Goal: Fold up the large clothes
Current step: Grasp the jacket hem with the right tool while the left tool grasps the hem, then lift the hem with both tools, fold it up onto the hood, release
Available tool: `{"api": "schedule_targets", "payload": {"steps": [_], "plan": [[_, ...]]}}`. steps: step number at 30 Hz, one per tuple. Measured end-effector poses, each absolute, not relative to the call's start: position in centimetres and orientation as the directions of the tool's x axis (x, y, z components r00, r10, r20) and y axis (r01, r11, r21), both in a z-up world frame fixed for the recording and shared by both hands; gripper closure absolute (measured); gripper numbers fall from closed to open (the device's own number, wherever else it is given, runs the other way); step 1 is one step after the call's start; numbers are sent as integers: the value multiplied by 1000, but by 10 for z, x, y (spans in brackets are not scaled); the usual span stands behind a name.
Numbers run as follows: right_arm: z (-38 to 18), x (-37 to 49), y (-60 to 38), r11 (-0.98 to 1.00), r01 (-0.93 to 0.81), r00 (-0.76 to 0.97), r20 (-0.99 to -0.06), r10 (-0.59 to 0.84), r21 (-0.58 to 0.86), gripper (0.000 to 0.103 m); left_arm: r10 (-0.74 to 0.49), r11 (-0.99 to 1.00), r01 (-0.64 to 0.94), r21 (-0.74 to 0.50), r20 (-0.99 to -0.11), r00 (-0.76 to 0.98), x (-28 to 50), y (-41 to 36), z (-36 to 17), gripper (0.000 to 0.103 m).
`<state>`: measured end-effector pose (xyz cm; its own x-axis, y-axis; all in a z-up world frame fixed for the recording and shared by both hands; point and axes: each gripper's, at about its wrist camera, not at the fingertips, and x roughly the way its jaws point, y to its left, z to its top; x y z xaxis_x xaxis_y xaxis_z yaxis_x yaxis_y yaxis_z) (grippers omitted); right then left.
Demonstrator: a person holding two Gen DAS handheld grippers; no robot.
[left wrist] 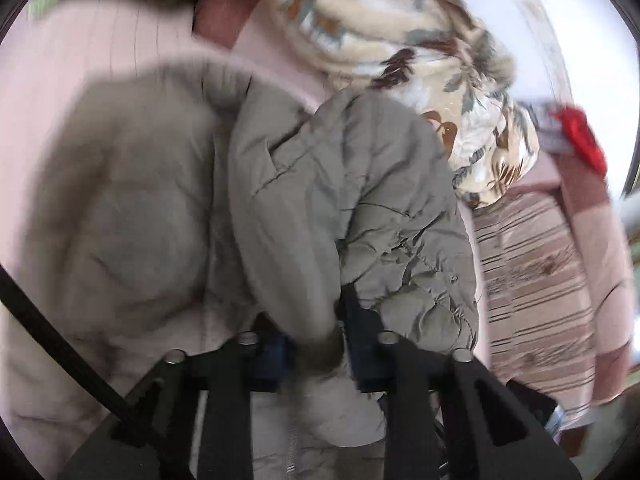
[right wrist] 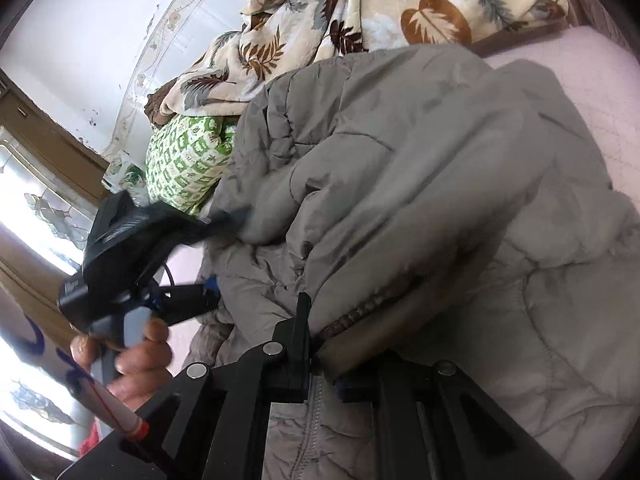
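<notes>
A big grey-beige padded jacket lies crumpled on a pink bed sheet. In the left wrist view my left gripper is shut on a thick fold of the jacket, with cloth bunched between its dark fingers. In the right wrist view the jacket fills the middle, and my right gripper is shut on its zipper edge. Cloth hides its right finger. The left gripper shows there too, held by a hand, its tips buried in the jacket's left side.
A leaf-patterned blanket is heaped beyond the jacket, with a green-and-white pillow beside it. A striped brown cover and something red lie at the right. A window is behind the hand. The pink sheet shows at the right.
</notes>
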<state>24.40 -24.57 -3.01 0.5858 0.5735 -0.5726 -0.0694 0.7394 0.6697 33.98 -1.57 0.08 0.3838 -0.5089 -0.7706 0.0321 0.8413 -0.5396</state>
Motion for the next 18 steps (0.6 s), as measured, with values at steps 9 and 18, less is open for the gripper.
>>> {"api": "schedule_targets", "payload": {"steps": [9,18], "plan": [[-39,246,-228,753,-80,539,-607,584,653,85,-266,945,-74,-319,-880,393,349,-9,-50,79],[-2,224,-309,827,71,686,-629,365,557,76,-144,985,-24,-171,-890,433,342,-31,-43,76]]}}
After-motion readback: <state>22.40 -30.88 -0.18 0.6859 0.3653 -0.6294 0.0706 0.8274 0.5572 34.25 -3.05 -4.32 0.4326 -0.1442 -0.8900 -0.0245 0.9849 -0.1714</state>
